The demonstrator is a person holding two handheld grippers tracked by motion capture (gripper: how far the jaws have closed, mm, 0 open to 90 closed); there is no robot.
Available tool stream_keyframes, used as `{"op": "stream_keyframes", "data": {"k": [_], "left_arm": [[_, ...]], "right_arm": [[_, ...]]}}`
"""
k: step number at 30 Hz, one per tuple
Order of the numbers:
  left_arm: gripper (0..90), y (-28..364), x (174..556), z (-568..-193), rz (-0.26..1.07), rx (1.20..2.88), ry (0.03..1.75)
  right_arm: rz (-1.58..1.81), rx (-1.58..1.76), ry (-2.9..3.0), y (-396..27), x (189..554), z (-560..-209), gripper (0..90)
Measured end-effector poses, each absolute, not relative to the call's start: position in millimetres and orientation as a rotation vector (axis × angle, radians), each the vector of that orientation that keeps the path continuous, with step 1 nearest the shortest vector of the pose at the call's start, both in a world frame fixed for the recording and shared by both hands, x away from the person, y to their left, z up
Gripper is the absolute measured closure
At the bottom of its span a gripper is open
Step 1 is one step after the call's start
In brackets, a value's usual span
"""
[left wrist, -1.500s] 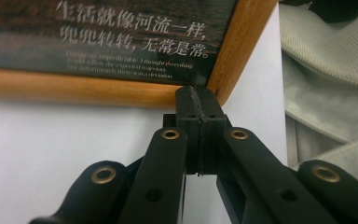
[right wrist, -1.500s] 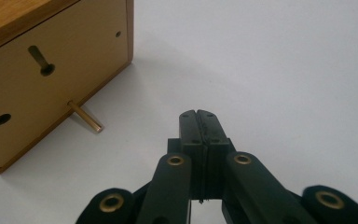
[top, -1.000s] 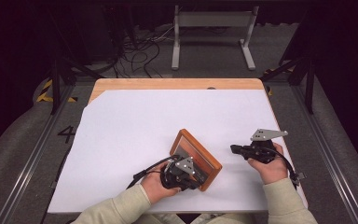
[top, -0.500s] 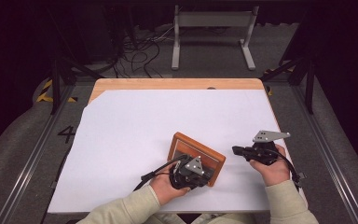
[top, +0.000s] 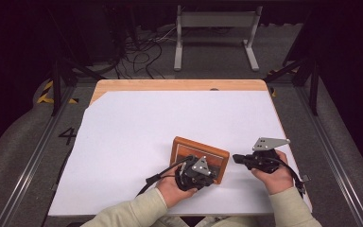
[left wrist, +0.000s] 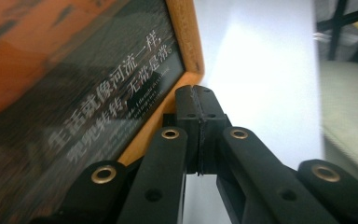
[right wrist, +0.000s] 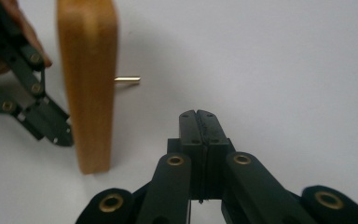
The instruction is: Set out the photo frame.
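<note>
- Picture frame (top: 200,158), wooden, orange-brown border, is sitting on the white-covered desk (top: 137,142), toward the near right part, between the two hands.
- Left gripper (top: 194,173) is resting at the frame's near edge; in the high view its body is overlapping the frame's lower side, held by the person's left hand (top: 172,189).
- Left gripper view: fingers (left wrist: 189,100) are pressed tightly together, nothing between them; their tips are lying right at the frame's (left wrist: 84,93) wooden corner, just beside it. Whether they are touching the wood is unclear.
- Frame's face in that view is showing a dark picture with white Chinese characters, blurred.
- Right gripper (top: 238,159) is hovering just to the right of the frame, pointing toward it, held by the right hand (top: 274,175); grey three-cornered plate (top: 268,143) is sitting on top.
- Right gripper view: fingers (right wrist: 189,121) are likewise clenched on nothing, over bare white surface, apart from the frame.
- Same view: frame's (right wrist: 89,84) narrow wooden edge is standing upright on the desk, with a small metal pin (right wrist: 127,80) sticking out sideways from its back side.
- Left gripper (right wrist: 42,116) is showing beyond the frame there, on the far side.
- Black cable (top: 160,177) is trailing from the left gripper across the desk.
</note>
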State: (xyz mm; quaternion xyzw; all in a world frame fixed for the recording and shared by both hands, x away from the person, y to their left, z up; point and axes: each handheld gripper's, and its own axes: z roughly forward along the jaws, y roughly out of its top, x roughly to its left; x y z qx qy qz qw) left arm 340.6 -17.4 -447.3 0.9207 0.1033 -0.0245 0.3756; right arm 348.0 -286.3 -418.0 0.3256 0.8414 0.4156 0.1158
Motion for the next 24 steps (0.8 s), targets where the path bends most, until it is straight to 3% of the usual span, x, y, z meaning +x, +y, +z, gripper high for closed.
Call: {"op": "stream_keyframes", "data": {"k": [6,24], "left_arm": [[89.3,-1,337,-439,-0.051,2.381,0.237],[86.4,86,351,-425,-0.001,2.262,0.414]], "right_arm": [[1.204,0.839,2.563,-278,334,-421,90.0],[1.152,0.577,2.769,-245,306,-434,90.0]]}}
